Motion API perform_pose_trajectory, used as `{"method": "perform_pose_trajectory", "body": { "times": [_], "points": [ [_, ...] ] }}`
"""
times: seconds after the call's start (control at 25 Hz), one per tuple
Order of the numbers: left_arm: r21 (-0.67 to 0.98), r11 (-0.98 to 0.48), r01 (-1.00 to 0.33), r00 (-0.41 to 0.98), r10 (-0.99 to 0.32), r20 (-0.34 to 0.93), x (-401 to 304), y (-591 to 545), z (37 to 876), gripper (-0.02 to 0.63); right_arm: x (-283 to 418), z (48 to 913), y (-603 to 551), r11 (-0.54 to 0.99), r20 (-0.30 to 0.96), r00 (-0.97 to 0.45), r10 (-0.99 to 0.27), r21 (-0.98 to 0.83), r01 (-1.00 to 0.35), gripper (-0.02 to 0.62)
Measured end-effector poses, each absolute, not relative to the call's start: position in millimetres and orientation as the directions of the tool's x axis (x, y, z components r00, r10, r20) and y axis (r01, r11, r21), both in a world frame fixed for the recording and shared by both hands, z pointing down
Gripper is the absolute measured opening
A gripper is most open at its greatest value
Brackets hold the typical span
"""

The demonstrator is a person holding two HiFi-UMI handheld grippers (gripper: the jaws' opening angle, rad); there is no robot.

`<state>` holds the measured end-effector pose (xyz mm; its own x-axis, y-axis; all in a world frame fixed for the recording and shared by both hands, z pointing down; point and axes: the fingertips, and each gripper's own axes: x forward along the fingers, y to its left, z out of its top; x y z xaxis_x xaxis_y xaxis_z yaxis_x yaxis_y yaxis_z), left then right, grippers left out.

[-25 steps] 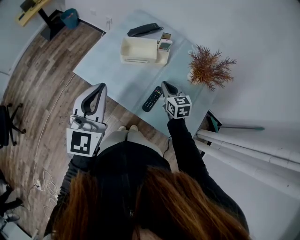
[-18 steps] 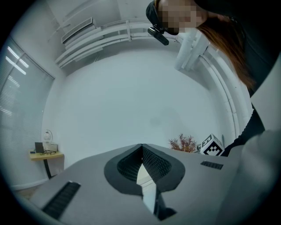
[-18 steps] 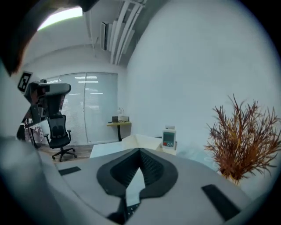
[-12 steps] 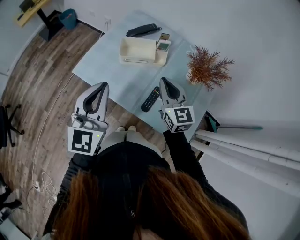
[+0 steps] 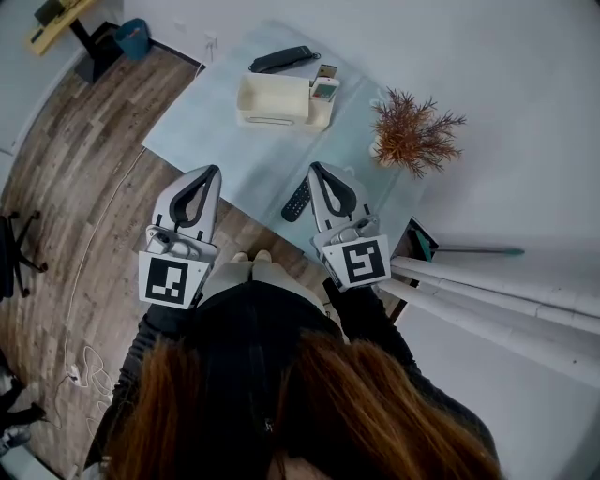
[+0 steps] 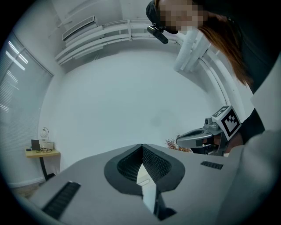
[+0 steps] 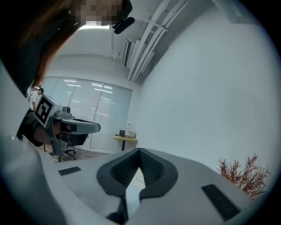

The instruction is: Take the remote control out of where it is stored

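A black remote control lies flat on the pale blue table, close to its near edge. My right gripper hovers just right of the remote, shut and empty, and its body covers the remote's right side. The left gripper is held over the table's near edge, left of the remote, also shut and empty. In the left gripper view the jaws meet at the tip. The right gripper view shows its jaws closed too. A cream storage box stands at the far side with a white handset in its side slot.
A long black object lies behind the box. A dried brown plant stands at the table's right. Wooden floor lies to the left, with an office chair, a teal bin and a yellow side table.
My right gripper has pulled back toward the person, away from the remote. The remote stays on the table. The left gripper has barely moved.
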<state>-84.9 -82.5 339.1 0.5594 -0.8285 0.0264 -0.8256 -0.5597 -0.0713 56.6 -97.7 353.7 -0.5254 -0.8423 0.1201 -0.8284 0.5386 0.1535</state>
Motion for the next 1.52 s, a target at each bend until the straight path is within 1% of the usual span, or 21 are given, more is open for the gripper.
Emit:
{"method": "perform_pose_trajectory", "body": {
  "times": [0.36,0.64,0.92,1.24,1.52],
  "points": [
    [-0.087,-0.564,-0.821,0.563,-0.825,0.046,-82.6,-83.7,346.3,0.006,52.7,343.1,-91.9,0.554,0.083,-0.548,-0.832,0.150,-0.819,0.015],
    [-0.077,-0.550,-0.832,0.549,-0.835,0.032,-85.4,-85.9,343.9,0.006,57.9,344.5,-94.5,0.543,0.080,-0.537,-0.840,0.121,-0.831,0.015],
    [-0.087,-0.541,-0.837,0.539,-0.841,0.040,-87.2,-89.5,345.5,0.006,62.1,343.3,-102.7,0.538,0.085,-0.532,-0.843,0.132,-0.832,0.014],
    [-0.090,-0.529,-0.844,0.527,-0.849,0.046,-89.4,-91.0,347.2,0.006,89.0,358.5,-139.2,0.459,0.094,-0.450,-0.888,0.119,-0.880,0.015],
    [-0.091,-0.512,-0.854,0.509,-0.859,0.055,-93.3,-88.9,348.8,0.006,107.3,408.1,-206.8,0.384,0.190,-0.356,-0.915,0.143,-0.912,0.015]
  ]
}}
